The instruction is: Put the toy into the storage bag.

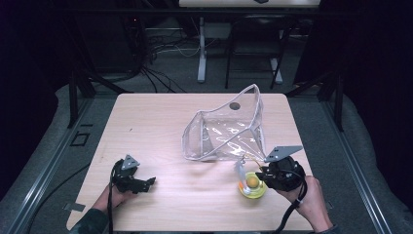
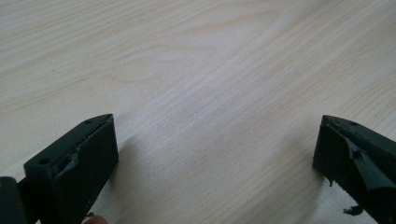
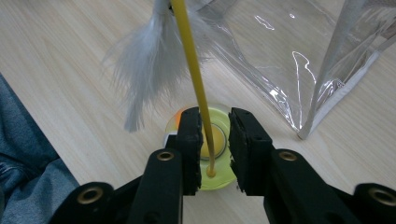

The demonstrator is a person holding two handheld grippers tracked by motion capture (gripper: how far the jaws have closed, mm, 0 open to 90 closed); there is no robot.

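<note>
I see my left gripper low over the wooden surface, near the front left corner. Its jaws are wide apart, with just bare wood between them. A hand holds it from below.

My right gripper is at the front right of the surface, right over a little yellow-green toy base. The base is round, with an orange ball in its middle. A thin yellow stick stands up from the base, and a fluffy white feather hangs near its top. The stick runs up between the two jaws. The jaws are a little apart, and the stick sits close to the left one. I cannot tell if they are pinching it.

Just behind the toy is a clear plastic bag with a grey edge. It is puffed up and open, and its near corner is close to the right gripper.
</note>
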